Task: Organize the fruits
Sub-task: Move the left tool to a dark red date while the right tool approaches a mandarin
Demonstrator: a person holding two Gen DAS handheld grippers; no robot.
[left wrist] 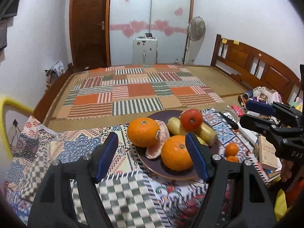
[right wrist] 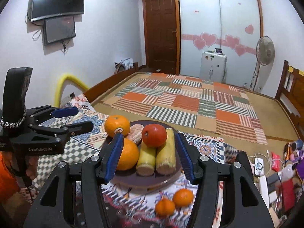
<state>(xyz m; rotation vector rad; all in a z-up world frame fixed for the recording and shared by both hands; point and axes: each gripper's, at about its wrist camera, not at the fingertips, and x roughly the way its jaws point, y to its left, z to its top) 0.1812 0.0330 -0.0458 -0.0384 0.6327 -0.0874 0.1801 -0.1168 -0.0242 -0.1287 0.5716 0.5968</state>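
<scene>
A dark round plate (left wrist: pixel 171 172) (right wrist: pixel 144 181) on the patterned tablecloth holds two large oranges (left wrist: pixel 143 132) (right wrist: pixel 127 156), a red tomato (left wrist: pixel 191 119) (right wrist: pixel 154 135), two yellow corn pieces (right wrist: pixel 165 155) and pink peeled fruit segments (left wrist: pixel 160 142). Two small mandarins (right wrist: pixel 183 197) (left wrist: pixel 231 149) lie on the cloth beside the plate. My left gripper (left wrist: pixel 152 153) is open and empty, just short of the plate; it shows from the side in the right wrist view (right wrist: pixel 75 118). My right gripper (right wrist: pixel 149 155) is open and empty in front of the plate, and shows in the left wrist view (left wrist: pixel 245 112).
A bed with a patchwork mat (left wrist: pixel 136 93) lies behind the table. Clutter of cables, a power strip (right wrist: pixel 263 188) and small items sits at the right table edge. A yellow chair frame (left wrist: pixel 5 117) stands at the left.
</scene>
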